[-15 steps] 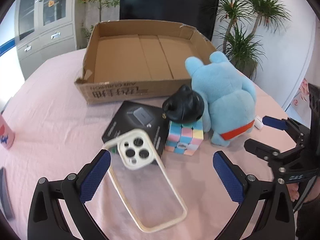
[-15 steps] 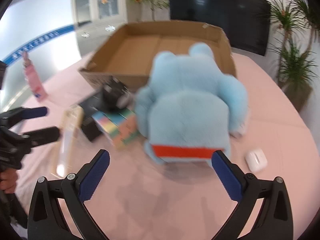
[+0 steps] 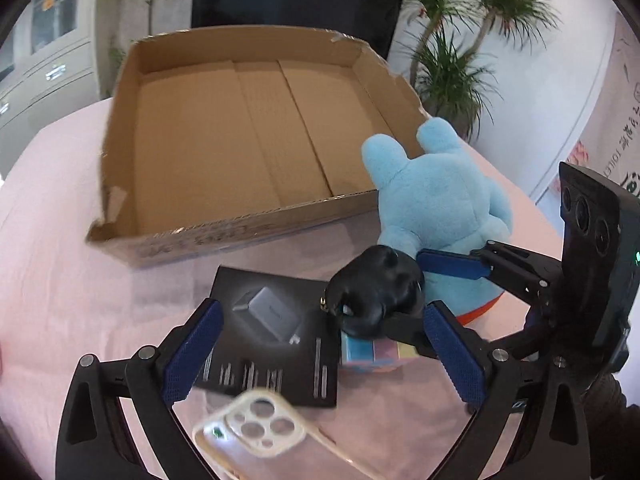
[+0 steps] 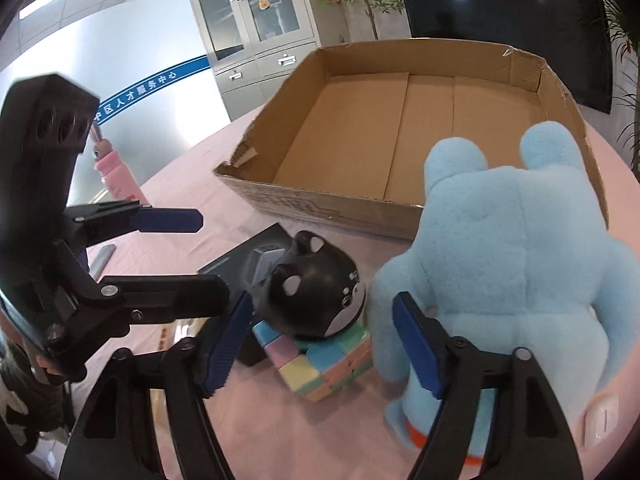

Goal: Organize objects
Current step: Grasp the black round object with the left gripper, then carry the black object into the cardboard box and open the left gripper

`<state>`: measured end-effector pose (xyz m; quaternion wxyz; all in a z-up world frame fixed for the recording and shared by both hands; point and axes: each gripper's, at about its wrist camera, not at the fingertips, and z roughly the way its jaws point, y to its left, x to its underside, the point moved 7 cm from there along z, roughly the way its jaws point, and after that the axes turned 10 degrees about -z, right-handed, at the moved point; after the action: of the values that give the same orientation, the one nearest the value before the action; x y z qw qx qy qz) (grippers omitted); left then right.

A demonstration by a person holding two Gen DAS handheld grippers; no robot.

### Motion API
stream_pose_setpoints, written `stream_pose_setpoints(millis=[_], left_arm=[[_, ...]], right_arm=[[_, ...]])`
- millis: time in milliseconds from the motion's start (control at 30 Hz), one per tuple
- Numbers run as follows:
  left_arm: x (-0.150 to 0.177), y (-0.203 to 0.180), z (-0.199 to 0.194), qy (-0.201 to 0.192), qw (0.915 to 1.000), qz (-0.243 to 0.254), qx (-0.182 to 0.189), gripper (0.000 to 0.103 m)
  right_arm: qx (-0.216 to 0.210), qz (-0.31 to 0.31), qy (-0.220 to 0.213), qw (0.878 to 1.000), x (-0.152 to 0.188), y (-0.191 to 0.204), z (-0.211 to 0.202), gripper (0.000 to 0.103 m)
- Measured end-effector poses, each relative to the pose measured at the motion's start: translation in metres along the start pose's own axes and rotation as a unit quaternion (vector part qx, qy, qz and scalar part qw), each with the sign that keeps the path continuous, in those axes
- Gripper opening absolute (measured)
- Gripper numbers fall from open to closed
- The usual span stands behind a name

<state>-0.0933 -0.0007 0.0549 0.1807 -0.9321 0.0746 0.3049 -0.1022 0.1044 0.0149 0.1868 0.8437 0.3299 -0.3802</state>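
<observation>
Pouch (image 4: 310, 288), black, sits mid-frame between my open right claw (image 4: 320, 344); next I close and lift it into the box (image 4: 416, 128); left claw (image 3: 320, 356) open.

Left gripper (image 3: 320, 354) jaws spread wide, right gripper (image 4: 322, 344) likewise (both angled downward)

wall stripe (image 4: 140, 92) — "区人才服务中心" | wall poster (image 3: 624, 152) — "TOILET"
</observation>
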Motion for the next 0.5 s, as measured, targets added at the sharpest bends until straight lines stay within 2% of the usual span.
stream_pose_setpoints(millis=[133,200,300,333,400,500], left_arm=[[-0.004,-0.012,0.034,0.063,0.9968,0.027,0.04,0.1],[-0.002,-0.019,0.047,0.084,0.9944,0.04,0.051,0.099],[0.0,-0.025,0.059,0.105,0.9905,0.036,0.08,0.084],[0.002,-0.027,0.061,0.109,0.9895,0.037,0.088,0.076],[0.007,-0.031,0.065,0.121,0.9874,0.039,0.094,0.073],[0.01,-0.035,0.06,0.116,0.9886,0.05,0.082,0.069]], right_arm=[[-0.011,-0.02,-0.013,1.0,-0.007,0.008,0.007,0.068],[-0.001,-0.028,-0.011,1.0,-0.006,0.009,0.013,0.064],[-0.002,-0.034,-0.02,0.999,-0.005,0.01,0.014,0.063],[-0.001,-0.036,-0.022,0.999,-0.006,0.01,0.013,0.063],[0.0,-0.043,-0.022,0.999,-0.005,0.011,0.013,0.063],[0.007,-0.053,-0.023,0.998,-0.007,0.015,0.012,0.063]])
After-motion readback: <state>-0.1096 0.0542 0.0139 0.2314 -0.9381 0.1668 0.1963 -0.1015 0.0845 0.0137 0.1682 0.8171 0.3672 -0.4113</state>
